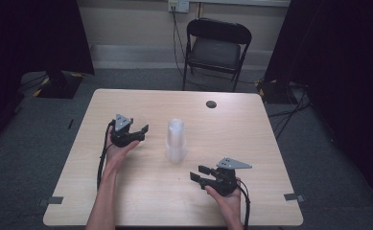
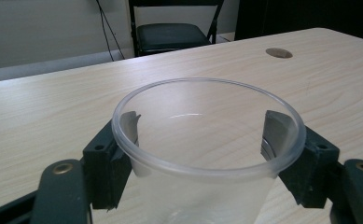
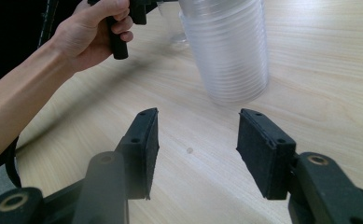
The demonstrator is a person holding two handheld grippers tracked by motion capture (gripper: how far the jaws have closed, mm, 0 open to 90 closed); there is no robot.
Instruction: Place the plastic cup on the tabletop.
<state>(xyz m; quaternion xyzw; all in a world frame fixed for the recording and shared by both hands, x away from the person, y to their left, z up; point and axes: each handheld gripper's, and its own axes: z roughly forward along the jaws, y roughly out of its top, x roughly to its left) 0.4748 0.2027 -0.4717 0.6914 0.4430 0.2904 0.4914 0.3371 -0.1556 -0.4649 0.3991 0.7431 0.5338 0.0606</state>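
Indoors, pale wood table, grey carpet, folding chair, left gripper astride clear cup, grip uncertain, right gripper released.

The high view is dim overall: the bench is the brightest surface, evenly lit from above, while the floor around it is murky and the curtains to either side of it sink into near black. Shadows on the bench are faint and soft. That picture is coarse and slightly blurred. In the left gripper view a clear cup near the lens is sharp, with a small glint inside its rim. In the right gripper view the stack of cups casts a soft shadow on the bench.
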